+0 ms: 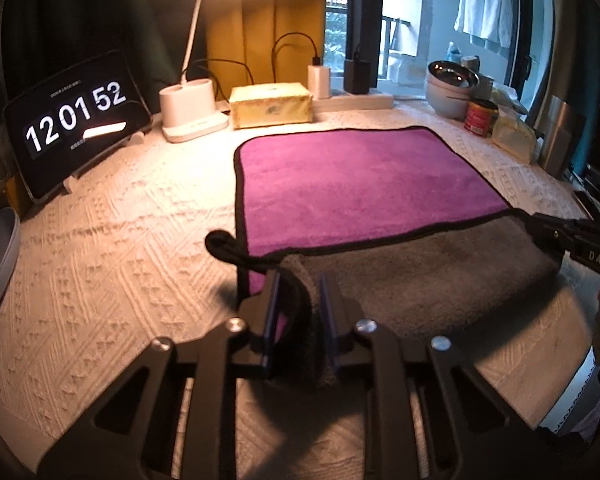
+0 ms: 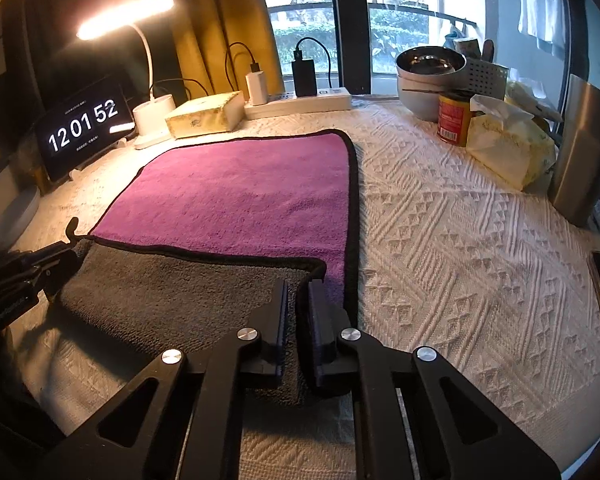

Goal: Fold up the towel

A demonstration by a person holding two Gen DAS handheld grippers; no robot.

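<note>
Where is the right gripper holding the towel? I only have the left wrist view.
Observer: The right gripper is shut on the towel at its near right corner, grey side up.
Operator: Does the folded corner line up with the side edge?
Observer: No, it stops short; a purple strip shows beside the gripper.
Operator: What lies right of the towel?
Observer: Tablecloth, with a tissue pack farther back.

Lit desk lamp point(image 2: 126, 12), yellow curtain point(image 2: 224, 28), window point(image 2: 404, 16) behind.

Left gripper point(image 1: 300, 300) jaws pinch the towel point(image 1: 352, 184) corner, grey underside folded over purple
</note>
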